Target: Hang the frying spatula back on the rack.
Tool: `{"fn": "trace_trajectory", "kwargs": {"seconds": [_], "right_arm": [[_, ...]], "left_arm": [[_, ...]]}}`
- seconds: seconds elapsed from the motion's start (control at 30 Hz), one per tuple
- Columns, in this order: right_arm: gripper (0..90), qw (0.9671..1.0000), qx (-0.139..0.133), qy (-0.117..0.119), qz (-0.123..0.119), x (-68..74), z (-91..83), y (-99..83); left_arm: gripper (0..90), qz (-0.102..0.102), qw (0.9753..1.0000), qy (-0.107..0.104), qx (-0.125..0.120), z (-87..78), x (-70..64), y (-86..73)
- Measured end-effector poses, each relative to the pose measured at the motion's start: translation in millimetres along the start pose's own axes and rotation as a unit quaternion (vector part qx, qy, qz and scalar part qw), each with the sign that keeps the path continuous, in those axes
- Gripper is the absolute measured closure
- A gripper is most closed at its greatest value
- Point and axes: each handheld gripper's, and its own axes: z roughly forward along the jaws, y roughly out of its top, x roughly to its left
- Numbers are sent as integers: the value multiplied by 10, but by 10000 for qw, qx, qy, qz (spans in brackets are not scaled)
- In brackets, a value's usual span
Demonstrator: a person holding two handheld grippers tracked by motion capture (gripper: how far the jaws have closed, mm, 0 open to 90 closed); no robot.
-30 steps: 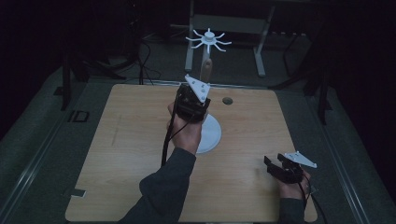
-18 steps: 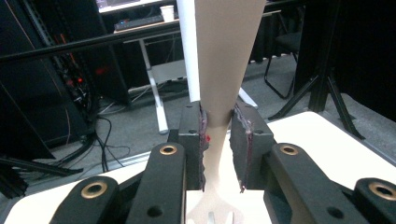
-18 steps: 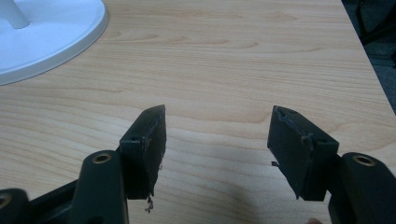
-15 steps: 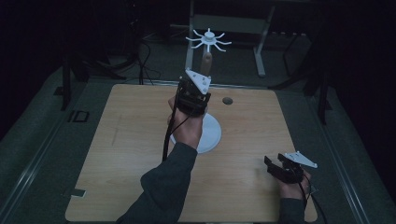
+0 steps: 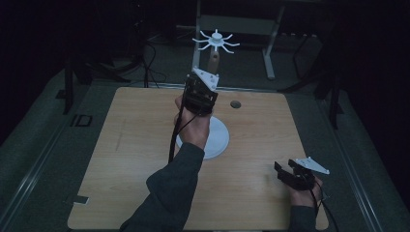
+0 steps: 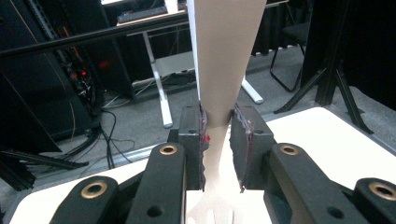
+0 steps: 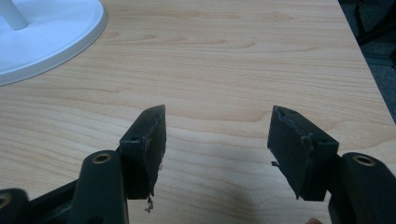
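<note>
above table (image 5: 121, 145), left tongs (image 6: 218, 140) grip upright stand (image 6: 224, 60).

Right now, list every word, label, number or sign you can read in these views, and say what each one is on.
"ID": dark marking on the grey floor just left of the wooden table, high view; it may read otherwise.
Pale tag at the table's near left corner: too small to read.
No text on the left gripper, the beige post it clamps, the white base, or the right gripper.

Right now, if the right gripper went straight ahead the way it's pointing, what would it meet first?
Probably the white round base of the stand. The right gripper is open over bare table, with nothing else ahead; how far off the base is cannot be judged.
</note>
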Motion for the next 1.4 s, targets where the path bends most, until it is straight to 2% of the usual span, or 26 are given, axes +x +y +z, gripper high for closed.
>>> {"fn": "trace_trajectory", "kwargs": {"seconds": [0.5,0.83,1.4], "right_arm": [[371,10000,1,0,0,-6,-4,-3],[371,10000,1,-5,-11,-7,-4,-4],[349,10000,24,-38,-41,2,2,-6]], "left_arm": [[750,-32,9999,26,141,99,3,8],[744,-11,10000,-20,73,92,-3,-56],[526,-22,9993,-363,-123,-12,-33,-137]]}}
